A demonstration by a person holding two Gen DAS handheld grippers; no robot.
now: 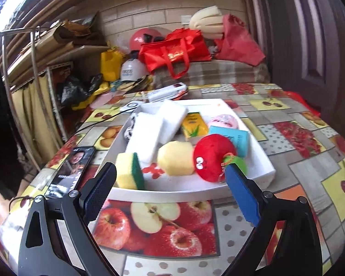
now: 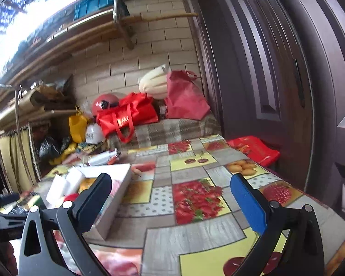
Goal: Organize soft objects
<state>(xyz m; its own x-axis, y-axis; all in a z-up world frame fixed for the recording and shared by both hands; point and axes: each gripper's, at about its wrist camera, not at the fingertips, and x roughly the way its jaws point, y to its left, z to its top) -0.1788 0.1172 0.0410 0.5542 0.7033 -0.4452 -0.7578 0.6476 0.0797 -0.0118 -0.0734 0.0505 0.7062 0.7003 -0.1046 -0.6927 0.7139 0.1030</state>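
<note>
White tray [image 1: 262, 168], near centre of the table [image 1: 287, 138], gathers the soft objects: white foam blocks [image 1: 147, 133], red plush apple [image 1: 212, 157], yellow-green sponge [image 1: 128, 171]. Left gripper [image 1: 170, 184] wide, empty, facing them; right gripper [image 2: 172, 195] wide, idle over bare cloth.

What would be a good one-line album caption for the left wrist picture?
Open left claw hovers before a white tray holding a red plush toy, sponges and tissue packs.

Right gripper [image 2: 170, 185] with jaws spread wide over fruit-print tablecloth [image 2: 195, 230], white tray [image 2: 117, 195] at left
</note>
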